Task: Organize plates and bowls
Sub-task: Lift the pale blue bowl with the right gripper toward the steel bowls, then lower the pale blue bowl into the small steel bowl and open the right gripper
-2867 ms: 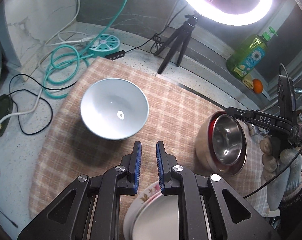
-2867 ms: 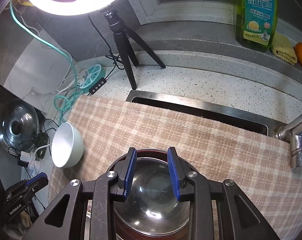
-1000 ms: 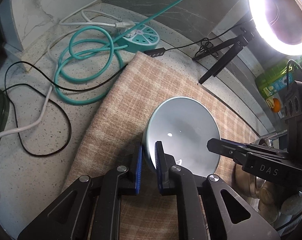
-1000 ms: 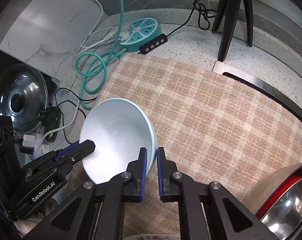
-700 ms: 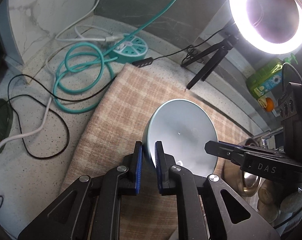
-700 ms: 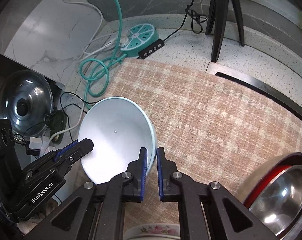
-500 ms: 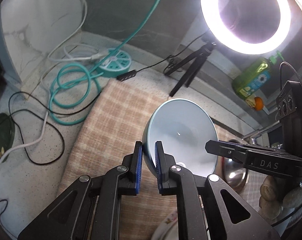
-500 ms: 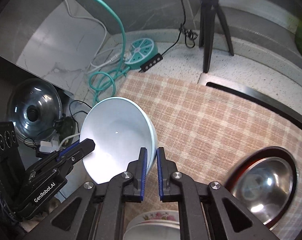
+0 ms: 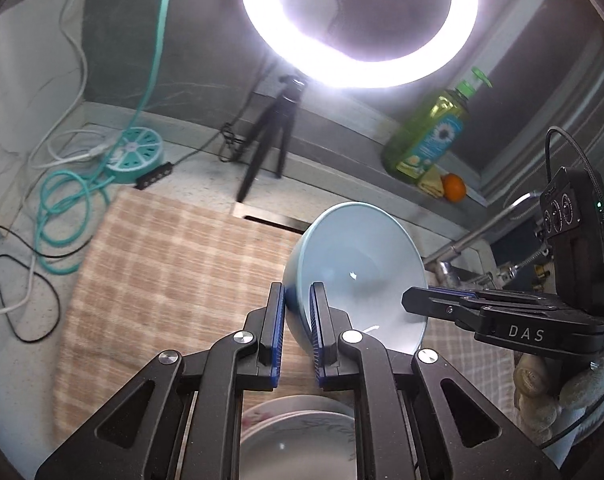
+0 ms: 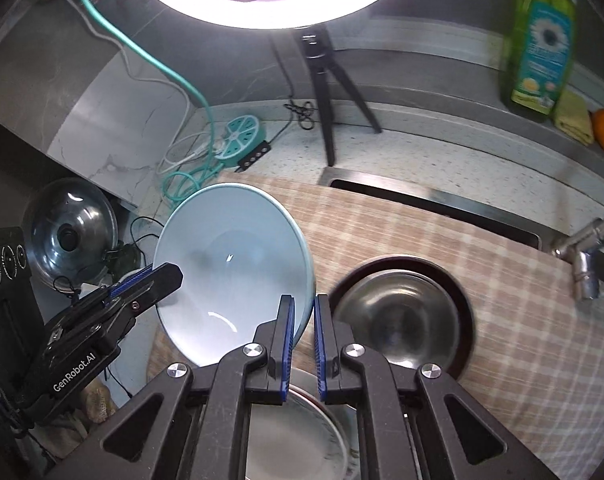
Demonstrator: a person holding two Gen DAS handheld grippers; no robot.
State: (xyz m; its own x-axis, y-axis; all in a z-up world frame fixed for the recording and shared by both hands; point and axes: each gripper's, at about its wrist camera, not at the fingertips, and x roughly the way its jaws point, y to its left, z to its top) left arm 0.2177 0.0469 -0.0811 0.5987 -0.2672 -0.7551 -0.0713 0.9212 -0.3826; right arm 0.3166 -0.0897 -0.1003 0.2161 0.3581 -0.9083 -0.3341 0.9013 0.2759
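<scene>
- My left gripper point(image 9: 293, 334) is clamped on the near-left rim of the pale blue bowl point(image 9: 358, 264), one blue pad inside the wall and one outside.
- My right gripper point(image 10: 301, 338) pinches the opposite rim of that bowl, so the bowl hangs between the two, tilted, clear of the checked cloth point(image 10: 482, 280).
- Both grips are thin pinches on a smooth glazed rim; if my hands drift apart or twist against each other, I judge one pad could slide off and the bowl would swing or drop.
- Straight below sits the stack of floral plates point(image 10: 302, 432), near me; a fall there risks chipping both.
- To the right on the cloth stands the steel bowl with a red outside point(image 10: 402, 316). If I lower toward it off-centre, the rims may knock.
- Farther off, the ring light's tripod point(image 10: 322, 80) and the faucet point(image 10: 586, 252) could catch a wide swing.
</scene>
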